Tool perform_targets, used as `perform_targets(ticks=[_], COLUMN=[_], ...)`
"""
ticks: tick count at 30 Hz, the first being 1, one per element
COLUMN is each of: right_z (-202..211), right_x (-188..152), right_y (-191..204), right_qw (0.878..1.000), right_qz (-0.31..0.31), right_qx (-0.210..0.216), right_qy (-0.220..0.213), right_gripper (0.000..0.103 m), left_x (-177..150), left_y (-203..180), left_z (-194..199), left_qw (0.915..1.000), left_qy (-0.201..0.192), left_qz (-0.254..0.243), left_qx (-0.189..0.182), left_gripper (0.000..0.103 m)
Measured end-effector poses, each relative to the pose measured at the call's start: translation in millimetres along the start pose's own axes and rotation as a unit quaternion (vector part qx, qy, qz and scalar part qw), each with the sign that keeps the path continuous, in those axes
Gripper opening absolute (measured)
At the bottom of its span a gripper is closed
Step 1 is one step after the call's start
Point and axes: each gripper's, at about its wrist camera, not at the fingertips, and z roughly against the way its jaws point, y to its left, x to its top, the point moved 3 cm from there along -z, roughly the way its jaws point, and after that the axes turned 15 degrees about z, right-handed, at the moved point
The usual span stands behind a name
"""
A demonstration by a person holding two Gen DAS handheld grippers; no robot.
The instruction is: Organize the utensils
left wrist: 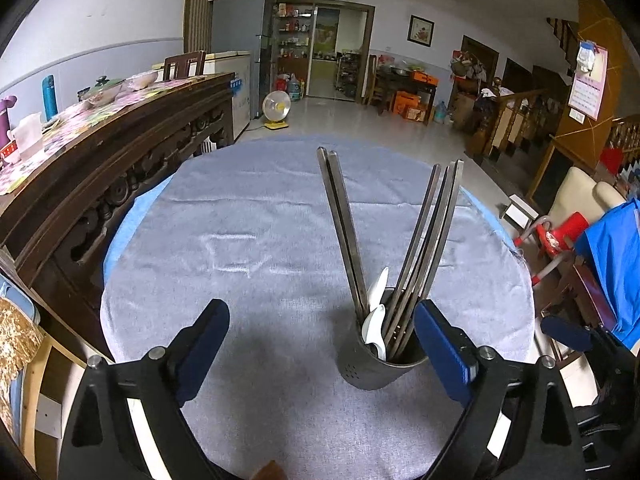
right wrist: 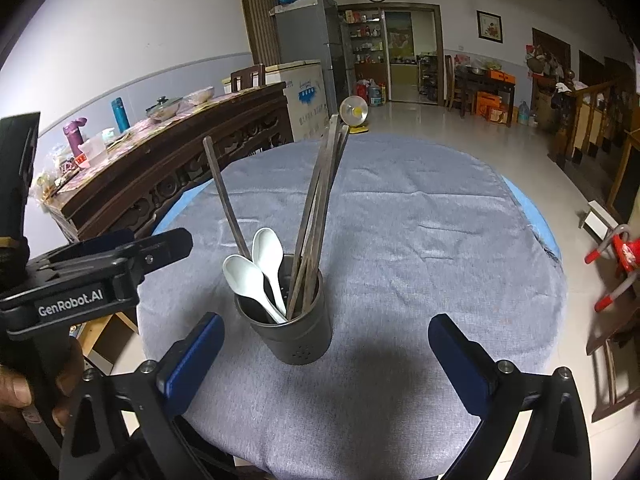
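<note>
Jaws on both the left gripper (left wrist: 322, 350) and right gripper (right wrist: 326, 350) stand wide apart, empty. The holder (right wrist: 294, 330) on the worktop (right wrist: 420, 240) already contains chopsticks (right wrist: 316, 216) and two white spoons (right wrist: 256, 276) (nothing loose visible). Sorting looks finished; next probably just calls for backing away.

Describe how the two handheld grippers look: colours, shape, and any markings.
Both are black plastic frames with silver screws. The left gripper and the right gripper each carry two flat fingers faced with dark blue pads. In the right wrist view, the left gripper's body bears white lettering "GenRobot.AI". A bare hand grips its handle.
</note>
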Motion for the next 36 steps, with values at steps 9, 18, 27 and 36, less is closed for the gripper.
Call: perform_targets(ticks=[9, 18, 27, 36], right_z=[-1.0, -1.3, -2.4, -0.6], right_x=[1.2, 0.7, 0.1, 2.5], right_y=[1.3, -4.8, -3.9, -3.8], right_qw=[1.0, 1.0, 1.0, 1.0], right_qz=[0.001, -0.017, -0.015, -0.018], right_qx=[-0.004, -0.014, -0.015, -0.018], right_qy=[0.0, 0.001, 0.003, -0.002], right_gripper=[0.103, 0.103, 0.103, 0.103], left_x=[0.0, -2.2, -1.8, -2.6], left_y=[-0.4, -1.8, -2.0, -4.9], left_z=[-1.5, -2.0, -2.7, -0.8], left_qw=[1.0, 1.0, 1.0, 1.0], left_qy=[0.001, 0.004, 0.003, 0.002], left_qz=[0.0, -0.003, -0.004, -0.007], left_qx=[0.001, 0.003, 0.003, -0.002], left_gripper=[0.094, 0.094, 0.094, 0.094])
